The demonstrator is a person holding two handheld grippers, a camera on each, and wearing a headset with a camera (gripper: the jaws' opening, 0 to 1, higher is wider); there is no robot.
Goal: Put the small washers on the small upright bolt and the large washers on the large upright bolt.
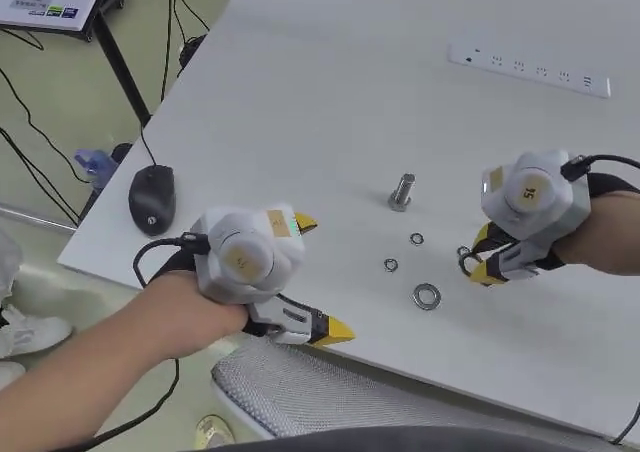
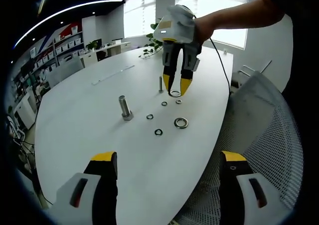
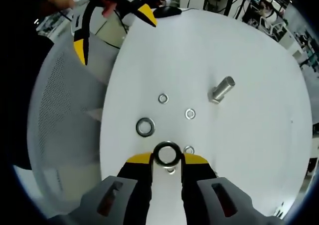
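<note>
my right tongs (image 3: 166,159) are clamped on a large silver steel washer (image 3: 166,154), pinching its ring between the yellow tips just above the white table (image 1: 300,92). in the left gripper view that held washer hangs close in front of the small thin upright bolt (image 2: 161,84); i cannot tell whether they touch. my left tongs (image 2: 168,158) are spread wide, hovering over the near edge of the table, beside the grey mesh chair (image 1: 300,392). the large silver upright bolt (image 1: 401,192) stands on its hex head near the middle of the table, well apart from both tongs. a second large washer (image 1: 426,295) lies flat on the table, nearer me than that bolt. two small silver washers (image 1: 417,238) lie flat between it and the large bolt, and two further small washers (image 3: 189,149) lie just beside the right tips. a black computer mouse (image 1: 152,199) sits at the table's left edge, and a white power strip (image 1: 530,70) lies at the far side.
</note>
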